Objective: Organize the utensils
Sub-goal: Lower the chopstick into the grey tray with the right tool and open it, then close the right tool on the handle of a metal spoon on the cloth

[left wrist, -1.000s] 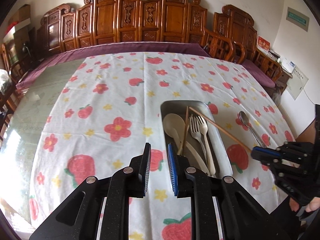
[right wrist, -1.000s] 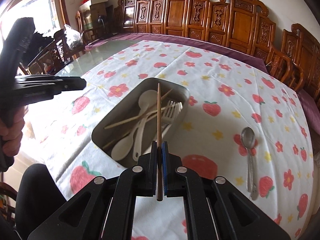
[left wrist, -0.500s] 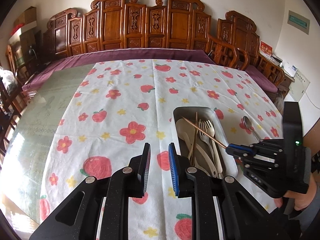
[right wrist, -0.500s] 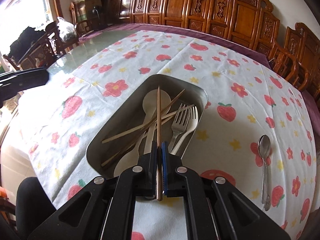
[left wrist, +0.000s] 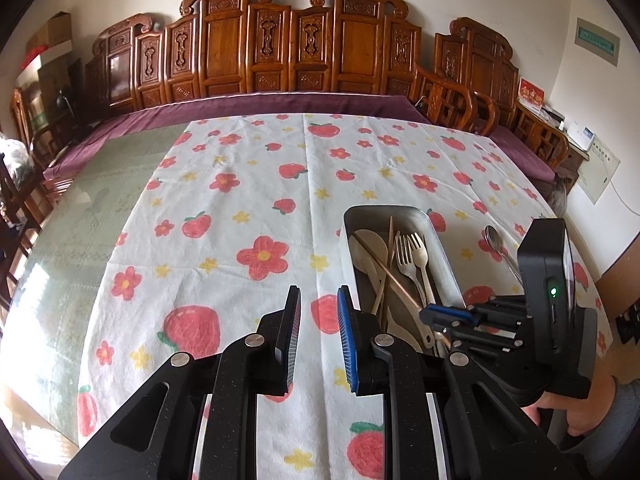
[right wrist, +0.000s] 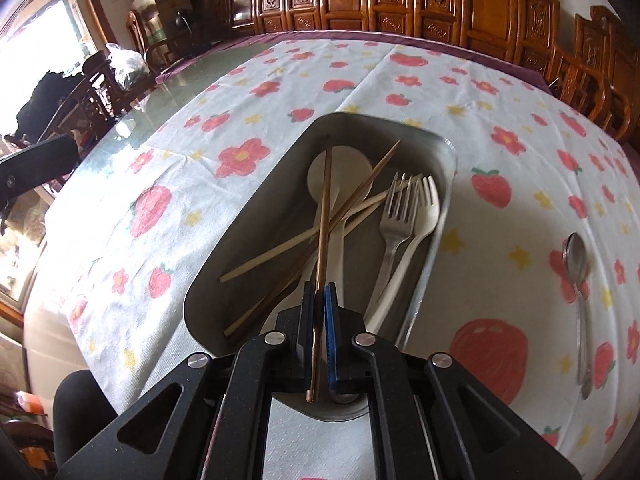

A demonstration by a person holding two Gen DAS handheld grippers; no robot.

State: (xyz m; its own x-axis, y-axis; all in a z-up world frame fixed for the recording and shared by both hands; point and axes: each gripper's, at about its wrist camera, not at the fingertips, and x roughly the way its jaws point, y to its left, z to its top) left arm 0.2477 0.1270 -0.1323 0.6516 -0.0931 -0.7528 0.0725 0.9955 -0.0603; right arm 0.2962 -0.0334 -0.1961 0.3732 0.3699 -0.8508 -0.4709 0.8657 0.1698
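A metal tray [right wrist: 438, 240] on the flowered tablecloth holds a white spoon [right wrist: 340, 168], loose chopsticks [right wrist: 280, 246], a metal fork [right wrist: 394, 216] and a white fork [right wrist: 424, 216]. My right gripper [right wrist: 319, 292] is shut on a brown chopstick [right wrist: 325, 208], held low over the tray with its tip over the white spoon. It also shows in the left wrist view [left wrist: 434, 312] over the tray [left wrist: 444, 256]. My left gripper [left wrist: 318, 320] is open and empty, above the cloth left of the tray. A metal spoon [right wrist: 578, 276] lies on the cloth right of the tray.
Carved wooden chairs [left wrist: 304, 48] line the far side of the table. A purple cloth edge [left wrist: 240, 104] and bare glass tabletop [left wrist: 80, 200] lie at the left. A person's hand [left wrist: 576, 412] holds the right gripper at the lower right.
My right gripper has carried the chopstick from beside the tray to over it and lowered it toward the utensils. My left gripper has stayed open and drawn back a little.
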